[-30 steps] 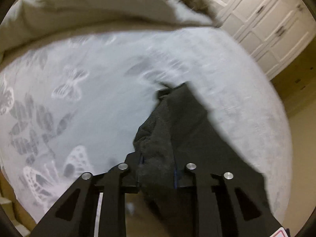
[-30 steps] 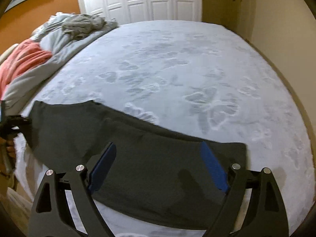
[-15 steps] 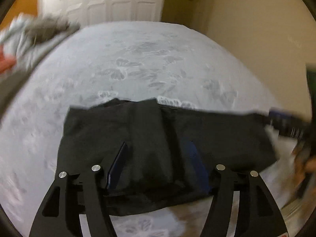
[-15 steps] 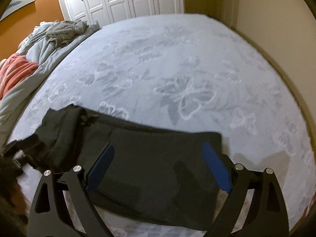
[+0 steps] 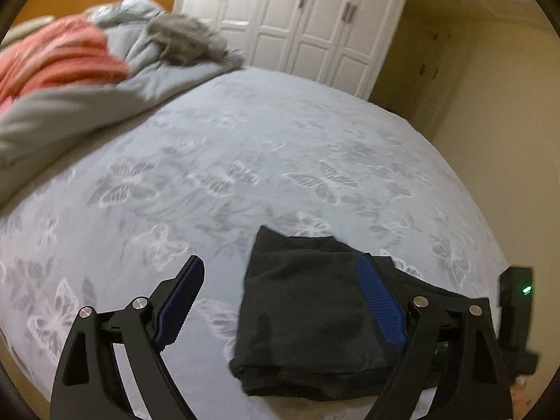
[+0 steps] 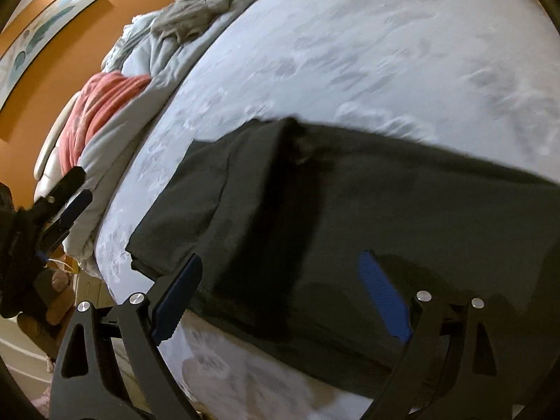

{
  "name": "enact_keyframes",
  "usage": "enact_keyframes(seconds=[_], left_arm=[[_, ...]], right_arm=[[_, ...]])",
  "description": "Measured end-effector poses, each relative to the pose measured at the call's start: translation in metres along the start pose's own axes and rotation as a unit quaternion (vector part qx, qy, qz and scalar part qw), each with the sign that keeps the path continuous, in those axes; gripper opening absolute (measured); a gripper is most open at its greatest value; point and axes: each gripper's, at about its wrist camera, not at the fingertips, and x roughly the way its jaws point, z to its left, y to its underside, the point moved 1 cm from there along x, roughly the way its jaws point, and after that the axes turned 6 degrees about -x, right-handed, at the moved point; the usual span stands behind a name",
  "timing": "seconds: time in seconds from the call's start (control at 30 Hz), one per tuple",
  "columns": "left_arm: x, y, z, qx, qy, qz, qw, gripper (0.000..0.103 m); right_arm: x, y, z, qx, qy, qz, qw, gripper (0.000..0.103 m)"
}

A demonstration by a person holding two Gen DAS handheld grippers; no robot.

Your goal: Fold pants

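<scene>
The dark grey pants (image 5: 308, 315) lie folded flat near the front edge of the bed (image 5: 245, 161). In the right wrist view the pants (image 6: 350, 224) show a folded-over layer on their left part. My left gripper (image 5: 280, 301) is open and empty, above the left end of the pants. My right gripper (image 6: 280, 297) is open and empty, low over the pants' front edge. The left gripper also shows in the right wrist view (image 6: 66, 203), off the bed's left side. The right gripper's body shows at the right edge of the left wrist view (image 5: 516, 301).
A pile of grey bedding (image 5: 105, 98), a pink blanket (image 5: 59, 59) and a grey garment (image 5: 189, 42) lies at the bed's far left. White wardrobe doors (image 5: 308, 21) stand behind the bed. An orange wall with a picture (image 6: 45, 28) is on the left.
My left gripper let go of the pants' end after laying it over, opened and drew back to the left. My right gripper stayed open and tilted closer over the pants.
</scene>
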Motion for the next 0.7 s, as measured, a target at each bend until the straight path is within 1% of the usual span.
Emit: enact_keyframes(seconds=[0.07,0.1,0.13,0.17,0.2,0.23,0.27,0.3,0.37,0.4,0.43,0.5,0.53,0.57,0.6,0.63,0.67,0.7], left_arm=[[-0.006,0.002,0.007,0.003,-0.008,-0.004,1.0,0.086],[-0.007,0.003,0.009,0.008,-0.011,-0.006,0.9999,0.086],[-0.008,0.003,0.01,0.015,-0.015,-0.009,0.9997,0.086],[-0.008,0.004,0.012,0.019,-0.017,-0.011,0.9996,0.086],[-0.009,0.004,0.015,0.023,-0.019,-0.012,0.9995,0.086],[-0.009,0.003,0.018,0.022,-0.019,-0.011,0.9995,0.086],[-0.01,0.002,0.021,0.019,-0.018,-0.011,0.9996,0.086],[-0.011,0.001,0.023,0.014,-0.019,-0.012,0.9997,0.086],[-0.014,0.0,0.028,0.003,-0.015,-0.015,0.9998,0.086],[-0.014,-0.001,0.029,-0.005,-0.011,-0.015,0.9998,0.086],[-0.013,-0.002,0.029,-0.011,-0.008,-0.014,0.9998,0.086],[-0.009,-0.003,0.025,-0.02,0.0,-0.008,0.9998,0.086],[-0.006,-0.003,0.022,-0.02,0.001,-0.002,0.9998,0.086],[-0.001,-0.001,0.017,-0.018,0.003,0.005,0.9998,0.086],[0.005,0.002,0.01,-0.015,0.007,0.016,0.9997,0.086],[0.011,0.005,0.002,-0.01,0.013,0.027,0.9995,0.086],[0.015,0.009,-0.004,-0.006,0.017,0.035,0.9992,0.086],[0.023,0.016,-0.018,0.007,0.024,0.049,0.9985,0.086]], right_arm=[[0.017,0.001,0.011,-0.009,-0.004,-0.003,1.0,0.09],[0.022,0.001,0.016,-0.018,-0.007,-0.01,1.0,0.083],[0.027,0.002,0.025,-0.042,-0.014,-0.025,0.999,0.06],[0.032,0.002,0.029,-0.058,-0.017,-0.025,0.998,0.051],[0.034,0.003,0.033,-0.074,-0.004,-0.034,0.997,0.027],[0.033,0.001,0.034,-0.073,-0.008,-0.037,0.997,0.016],[0.029,-0.002,0.035,-0.063,-0.029,-0.037,0.997,0.015],[0.02,-0.007,0.037,-0.056,-0.039,-0.045,0.997,0.015],[-0.024,-0.021,0.052,-0.084,-0.055,-0.089,0.991,0.014],[-0.043,-0.025,0.056,-0.095,-0.057,-0.106,0.988,0.014],[-0.072,-0.029,0.059,-0.107,-0.051,-0.128,0.985,0.014],[-0.109,-0.028,0.049,-0.107,-0.033,-0.149,0.983,0.014],[-0.129,-0.021,0.03,-0.096,-0.004,-0.152,0.984,0.014],[-0.136,-0.015,0.016,-0.09,0.023,-0.149,0.984,0.015],[-0.141,-0.002,-0.012,-0.07,0.068,-0.131,0.987,0.015],[-0.14,0.006,-0.035,-0.046,0.1,-0.109,0.988,0.015],[-0.133,0.017,-0.061,-0.017,0.131,-0.077,0.988,0.015],[-0.125,0.024,-0.077,-0.001,0.148,-0.05,0.988,0.016]])
